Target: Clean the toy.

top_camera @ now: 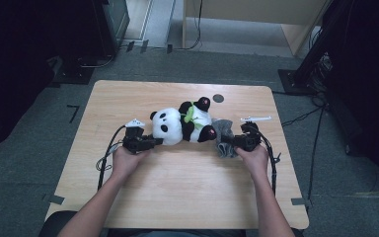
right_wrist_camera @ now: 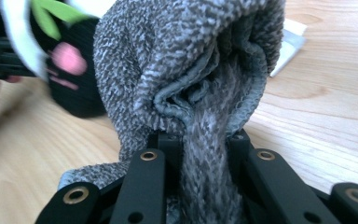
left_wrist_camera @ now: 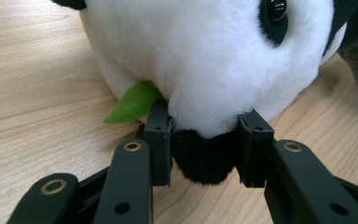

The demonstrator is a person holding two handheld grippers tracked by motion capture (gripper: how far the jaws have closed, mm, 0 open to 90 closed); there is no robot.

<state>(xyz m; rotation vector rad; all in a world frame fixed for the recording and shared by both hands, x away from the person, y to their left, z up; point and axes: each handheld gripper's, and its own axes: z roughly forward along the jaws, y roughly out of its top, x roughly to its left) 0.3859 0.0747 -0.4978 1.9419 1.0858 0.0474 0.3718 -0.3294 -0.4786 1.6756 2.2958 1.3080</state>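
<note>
Plush panda (top_camera: 177, 126): soft, light; nose clamped in left gripper (left_wrist_camera: 205, 149). Grey sock (right_wrist_camera: 191, 70): limp, stretchy; cuff fold pinched by right gripper (right_wrist_camera: 205, 144)

Even light, dark surround, maybe slight blur.

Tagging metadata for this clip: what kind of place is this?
Probably a lab or data-collection room, not a home: a bare wooden table on grey carpet, dark equipment stands with loose cables, and a plush panda and grey sock as props.
</note>
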